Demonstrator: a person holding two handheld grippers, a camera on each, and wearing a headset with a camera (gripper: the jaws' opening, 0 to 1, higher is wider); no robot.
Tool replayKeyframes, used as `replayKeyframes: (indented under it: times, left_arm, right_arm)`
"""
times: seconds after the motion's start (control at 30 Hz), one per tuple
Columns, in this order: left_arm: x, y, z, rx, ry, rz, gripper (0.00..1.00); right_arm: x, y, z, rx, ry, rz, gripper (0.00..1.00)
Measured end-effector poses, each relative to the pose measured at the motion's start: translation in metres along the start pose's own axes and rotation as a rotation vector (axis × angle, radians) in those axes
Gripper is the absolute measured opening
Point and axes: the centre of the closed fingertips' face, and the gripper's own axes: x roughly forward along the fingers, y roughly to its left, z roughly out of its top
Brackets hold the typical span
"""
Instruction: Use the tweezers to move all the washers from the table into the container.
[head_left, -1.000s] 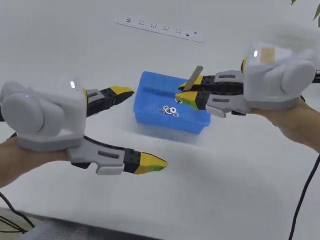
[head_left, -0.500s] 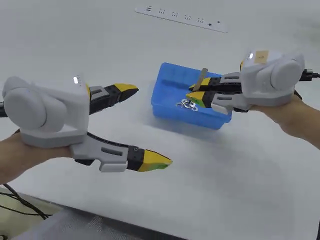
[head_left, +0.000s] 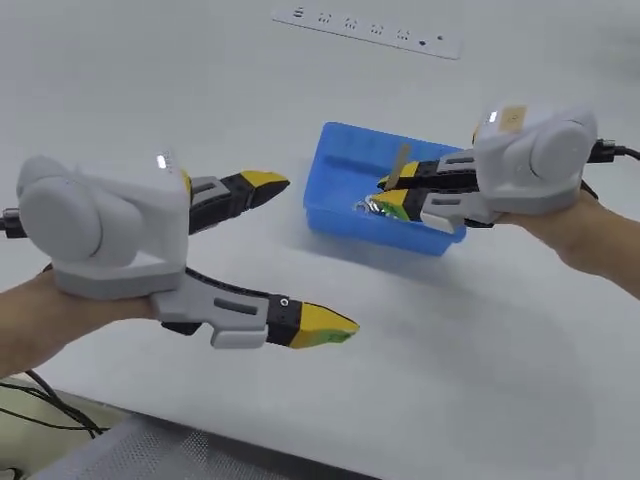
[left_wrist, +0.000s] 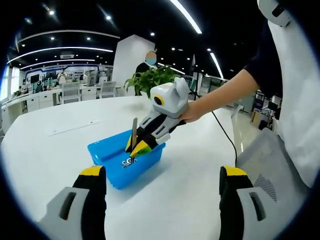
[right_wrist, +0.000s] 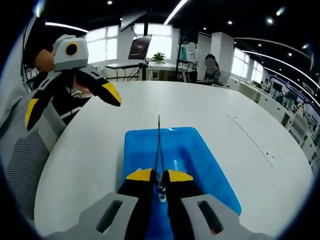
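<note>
Right gripper (head_left: 395, 202) nearly closed, clamping tweezers (head_left: 400, 160), over blue container (head_left: 345, 165). Washers (head_left: 368, 207) heaped inside container, just beside gripper tips. Left gripper (head_left: 300, 253) wide open, empty, above table (head_left: 480, 340) toward near edge. Container mid-table, well off near edge.

Open-plan office. White table (head_left: 470, 390) is evenly lit from above, and a white power strip (head_left: 370, 30) is laid near its far edge. The dark ceiling is fitted with long light strips (left_wrist: 189, 19) and small spotlights (left_wrist: 107, 17). A white pillar (left_wrist: 129, 62) is seen behind a potted plant (left_wrist: 152, 79). Desks with chairs (left_wrist: 70, 92) are ranged further back. Bright windows (right_wrist: 105, 45) are seen in the right gripper view, with a dark screen (right_wrist: 140, 47) set in front. Black cables (head_left: 30, 395) are seen below the table's near edge.
</note>
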Motion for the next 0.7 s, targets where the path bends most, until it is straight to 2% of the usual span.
replayKeyframes:
  times: [0.17,0.27,0.43,0.6,0.7]
  left_arm:
    - [-0.001,0.002,0.000,0.000,0.000,0.001,0.99]
    - [0.000,0.003,0.004,-0.006,-0.012,0.004,0.99]
    - [0.006,0.010,0.014,0.002,-0.026,0.009,0.99]
    - [0.016,0.020,0.026,-0.007,-0.063,-0.014,0.97]
    - [0.022,0.027,0.032,0.003,-0.064,-0.023,0.96]
  right_arm:
    - [-0.004,-0.001,0.003,-0.013,-0.001,-0.014,0.10]
    - [-0.008,-0.002,0.010,-0.027,-0.011,-0.024,0.10]
    - [-0.013,-0.002,0.017,-0.055,-0.018,-0.031,0.09]
    - [-0.019,0.000,0.024,-0.074,-0.015,-0.044,0.08]
    - [-0.022,0.001,0.028,-0.082,-0.019,-0.050,0.08]
